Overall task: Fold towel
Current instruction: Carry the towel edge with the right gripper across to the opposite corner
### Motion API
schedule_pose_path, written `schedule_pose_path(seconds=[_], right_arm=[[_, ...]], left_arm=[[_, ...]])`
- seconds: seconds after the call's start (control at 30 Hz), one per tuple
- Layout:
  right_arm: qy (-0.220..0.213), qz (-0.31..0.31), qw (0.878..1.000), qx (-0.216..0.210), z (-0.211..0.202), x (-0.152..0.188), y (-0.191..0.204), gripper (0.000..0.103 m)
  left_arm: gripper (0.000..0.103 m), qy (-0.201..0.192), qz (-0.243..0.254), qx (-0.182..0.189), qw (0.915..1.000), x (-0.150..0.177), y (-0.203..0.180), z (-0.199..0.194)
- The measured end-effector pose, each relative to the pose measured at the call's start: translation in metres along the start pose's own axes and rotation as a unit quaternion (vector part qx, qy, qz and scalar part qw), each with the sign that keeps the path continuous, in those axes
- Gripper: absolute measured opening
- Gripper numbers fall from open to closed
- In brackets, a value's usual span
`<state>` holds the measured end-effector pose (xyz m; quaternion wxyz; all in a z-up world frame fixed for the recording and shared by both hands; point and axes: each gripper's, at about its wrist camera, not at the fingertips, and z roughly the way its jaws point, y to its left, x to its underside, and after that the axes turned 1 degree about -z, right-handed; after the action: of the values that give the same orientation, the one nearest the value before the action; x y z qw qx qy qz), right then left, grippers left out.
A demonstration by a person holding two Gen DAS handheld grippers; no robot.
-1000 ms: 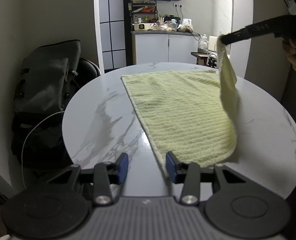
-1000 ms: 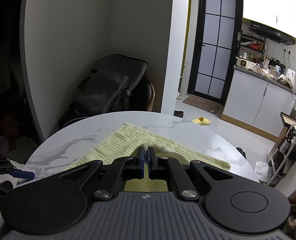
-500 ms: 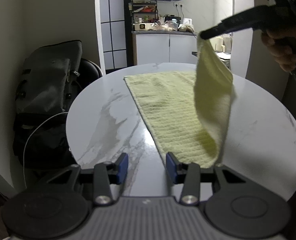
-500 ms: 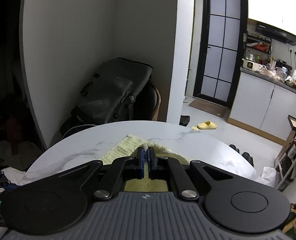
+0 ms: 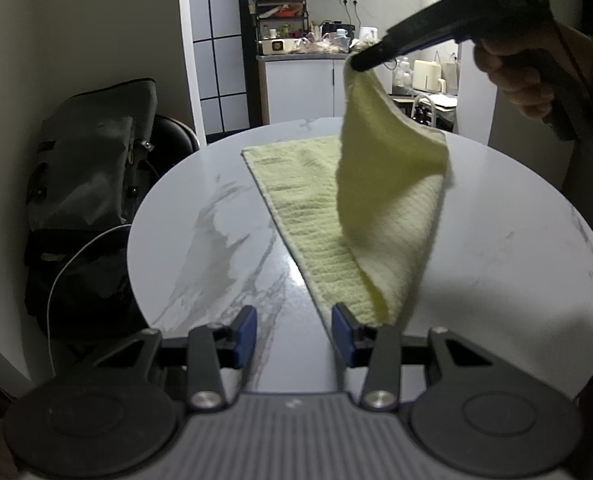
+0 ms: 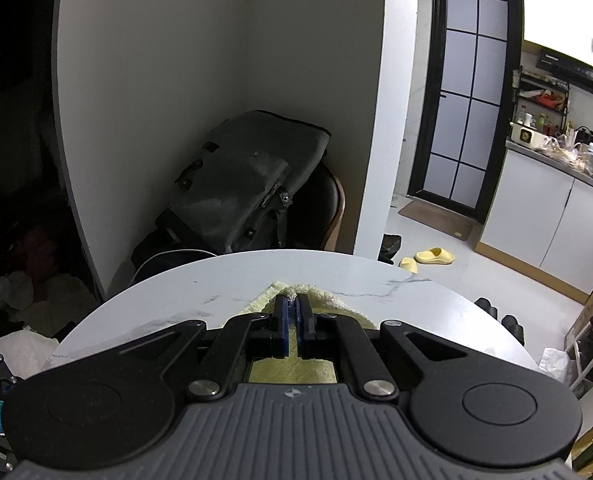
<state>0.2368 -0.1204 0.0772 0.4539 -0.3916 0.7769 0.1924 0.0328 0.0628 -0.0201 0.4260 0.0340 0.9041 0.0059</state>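
Towel (image 5: 392, 184) (no legible writing) lifted.

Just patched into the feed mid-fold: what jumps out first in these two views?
The pale yellow towel dominates: one corner hangs high over the round marble table, pinched in the shut right tongs at upper right, the rest lying flat. The left tongs wait open and empty at the table's near edge, beside the towel's near corner. A dark backpack sits left.

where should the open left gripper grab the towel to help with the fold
Best bet is the near corner of the towel, lying flat on the table just ahead of the left gripper. Slide one finger under the edge from the near side. The right gripper already holds another corner aloft.
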Motion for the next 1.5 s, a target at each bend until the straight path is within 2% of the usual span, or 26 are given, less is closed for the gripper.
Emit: schedule_pose_path(seconds=[0.87, 1.5], right_arm=[[-0.007, -0.004, 1.0, -0.021, 0.039, -0.029, 0.007, 0.004], [0.048, 0.032, 0.998, -0.004, 0.122, -0.025, 0.007, 0.007]], left_arm=[[0.046, 0.004, -0.001, 0.004, 1.0, 0.003, 0.003, -0.006], [0.046, 0.007, -0.009, -0.01, 0.9999, 0.005, 0.011, -0.013]])
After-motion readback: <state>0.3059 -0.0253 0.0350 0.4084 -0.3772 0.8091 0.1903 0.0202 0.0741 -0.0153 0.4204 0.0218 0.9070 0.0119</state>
